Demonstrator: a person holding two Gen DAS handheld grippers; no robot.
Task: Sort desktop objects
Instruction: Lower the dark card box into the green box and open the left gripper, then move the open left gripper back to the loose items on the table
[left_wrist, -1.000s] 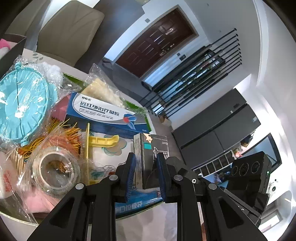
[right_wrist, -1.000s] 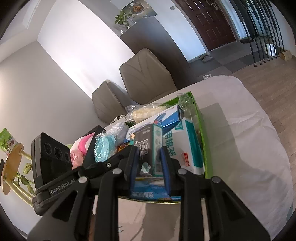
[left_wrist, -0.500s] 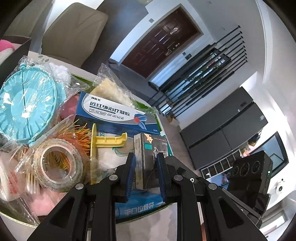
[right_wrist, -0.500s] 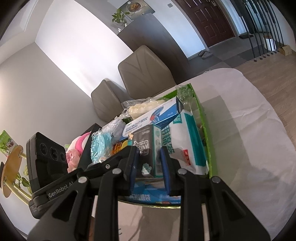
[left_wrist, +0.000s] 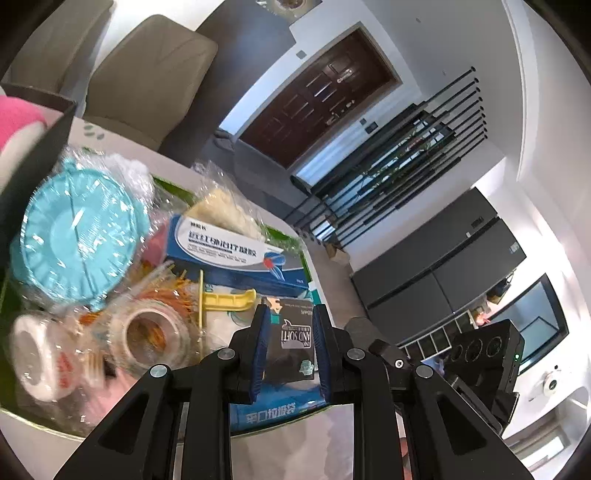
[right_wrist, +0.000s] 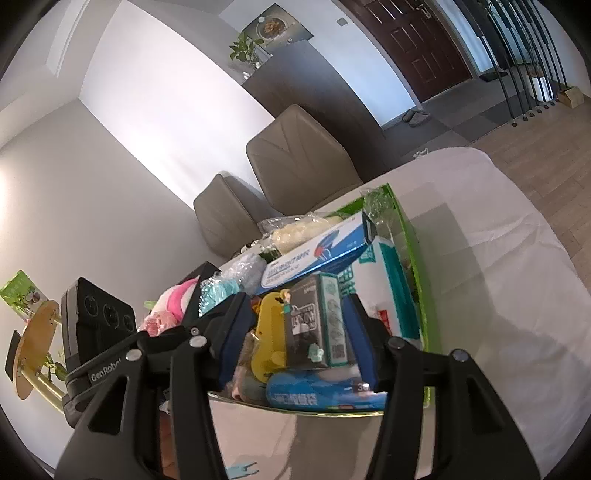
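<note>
Room: dark wooden door (left_wrist: 317, 92), black railing (left_wrist: 399, 162), two beige chairs (right_wrist: 295, 158).
Table: white cloth (right_wrist: 498, 258), wrinkled, bare on the right.
Green tray (right_wrist: 410, 243): crowded with a blue box (left_wrist: 225, 247), a teal disc (left_wrist: 77, 236) and a tape roll (left_wrist: 147, 336).
Dark carton (left_wrist: 295, 343): upright at the tray's near end.
Left gripper (left_wrist: 290, 354): jaws clamped on the carton.
Right gripper (right_wrist: 295, 343): jaws wide, either side of the carton, apparently clear of it.

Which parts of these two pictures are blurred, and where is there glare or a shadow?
Left wrist view: the white tape roll and the pink thing at the left edge are smeared by motion blur, and the wrap over the blue round item glints. Right wrist view: sharper; the wall behind the chairs is washed out by light, and a soft shadow falls on the white tablecloth.
</note>
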